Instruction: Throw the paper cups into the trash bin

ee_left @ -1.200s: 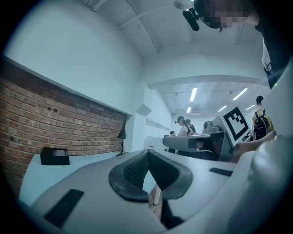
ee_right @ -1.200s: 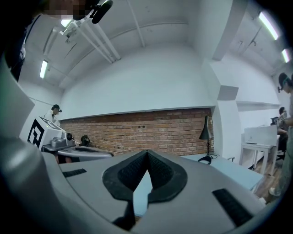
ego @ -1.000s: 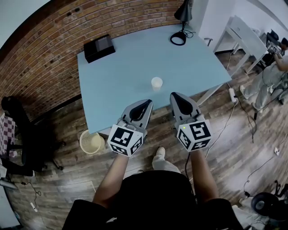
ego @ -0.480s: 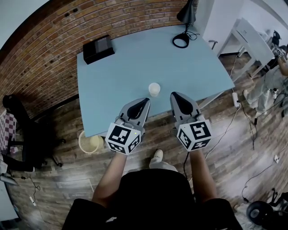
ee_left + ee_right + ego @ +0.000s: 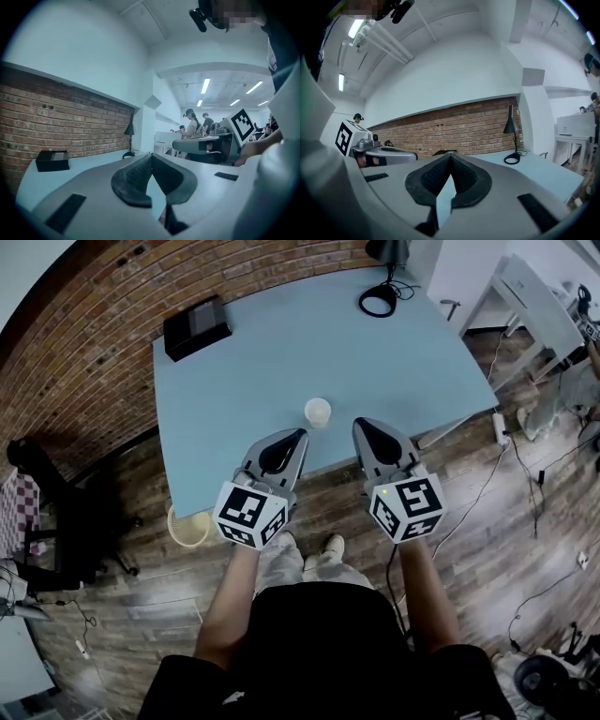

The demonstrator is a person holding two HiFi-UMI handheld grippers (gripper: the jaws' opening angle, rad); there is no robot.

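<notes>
Approach step: your left gripper (image 5: 296,435) and right gripper (image 5: 362,426) have jaws together, empty; small white paper cup (image 5: 318,412) at 12 o'clock. Next, open one.

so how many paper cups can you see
1. The paper cup stands on the table near its front edge. The trash bin below is partly hidden by the table, so any cup inside wouldn't show.
</notes>
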